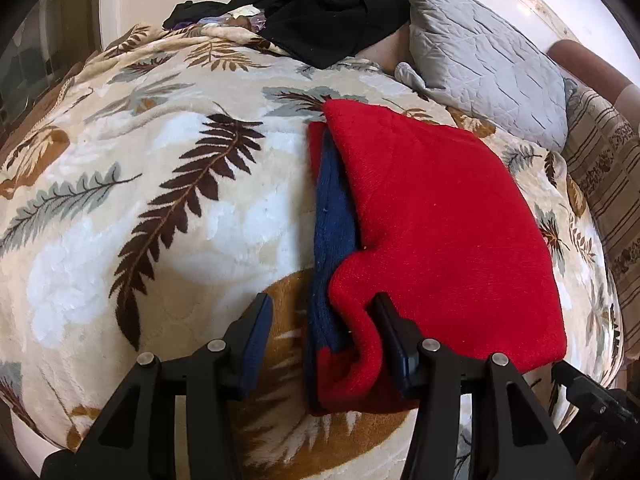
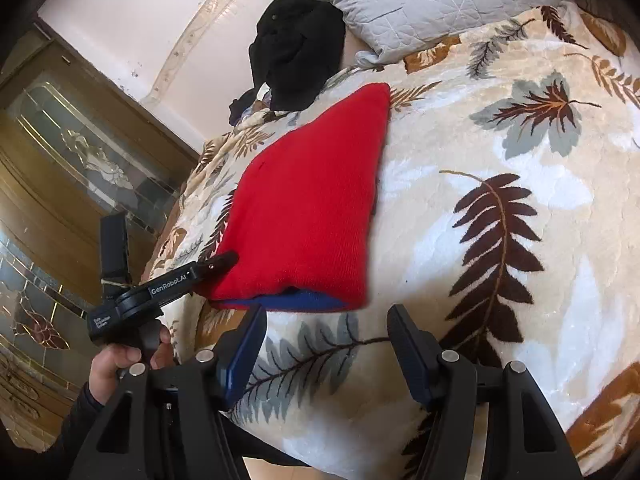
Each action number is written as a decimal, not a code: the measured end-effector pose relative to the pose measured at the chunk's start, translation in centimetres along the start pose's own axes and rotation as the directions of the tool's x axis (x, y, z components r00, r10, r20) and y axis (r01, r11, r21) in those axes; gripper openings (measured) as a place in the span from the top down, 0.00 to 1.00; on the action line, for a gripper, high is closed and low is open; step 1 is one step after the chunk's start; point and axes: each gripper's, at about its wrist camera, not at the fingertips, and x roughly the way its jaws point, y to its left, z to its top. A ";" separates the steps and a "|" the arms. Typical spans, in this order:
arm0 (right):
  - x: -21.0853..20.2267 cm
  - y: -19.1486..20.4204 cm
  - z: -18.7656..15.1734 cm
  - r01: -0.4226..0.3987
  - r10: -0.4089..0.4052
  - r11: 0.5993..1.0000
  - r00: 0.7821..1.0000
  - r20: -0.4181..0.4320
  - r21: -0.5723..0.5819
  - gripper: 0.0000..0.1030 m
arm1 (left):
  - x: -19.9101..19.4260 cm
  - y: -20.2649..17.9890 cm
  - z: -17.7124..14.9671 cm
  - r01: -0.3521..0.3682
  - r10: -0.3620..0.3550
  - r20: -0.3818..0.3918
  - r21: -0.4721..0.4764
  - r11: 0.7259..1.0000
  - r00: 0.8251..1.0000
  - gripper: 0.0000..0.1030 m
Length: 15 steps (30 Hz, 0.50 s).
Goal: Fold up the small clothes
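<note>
Standing about half open, the left gripper (image 1: 320,320) has the rolled near edge of the red garment (image 1: 432,232) between its fingers, yet neither pad presses on it: the right-hand finger (image 1: 394,340) sits against the red fold, while the left-hand finger (image 1: 256,332) stands clear over the leaf-patterned blanket (image 1: 140,200), with bare blanket between it and the cloth. Its last widening is too slight to call a motion, so this reads as a let-go at the end of a fold, not a grip. Just past those fingers a blue layer (image 1: 332,216) shows along the garment's left edge, tucked under the red top layer, which suggests the piece is already doubled over. The right gripper (image 2: 324,320) hangs open and empty, its fingers just short of the garment's near hem, where the same blue layer peeks out below the red. Seen from the right wrist, the left gripper's tip rests at the garment's left corner, and a hand (image 2: 120,364) holds its handle. Farther beyond the fingers lie a pile of black clothes (image 1: 320,8) and a grey quilted pillow (image 1: 480,60). The fold in hand looks nearly finished. The next move likely calls for lifting the left gripper clear without dragging the rolled edge, then either pinching the near hem with both grippers for one more fold or reaching for the black pile.
</note>
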 end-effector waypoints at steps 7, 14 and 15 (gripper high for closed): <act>-0.2 -0.6 1.6 -0.033 0.033 0.999 0.999 0.000 0.031 0.32 | -3.5 -1.5 1.4 0.024 -0.026 0.081 0.020 1.000 0.996 0.48; 2.8 -1.5 7.9 -0.060 0.063 0.997 0.997 -0.046 0.056 0.28 | -1.9 -3.2 4.2 0.038 -0.044 0.131 0.043 0.998 0.990 0.40; 3.8 -1.9 9.0 -0.054 0.058 0.996 0.997 -0.051 0.072 0.28 | -0.5 -3.0 4.3 0.015 -0.019 0.097 0.038 0.999 0.995 0.40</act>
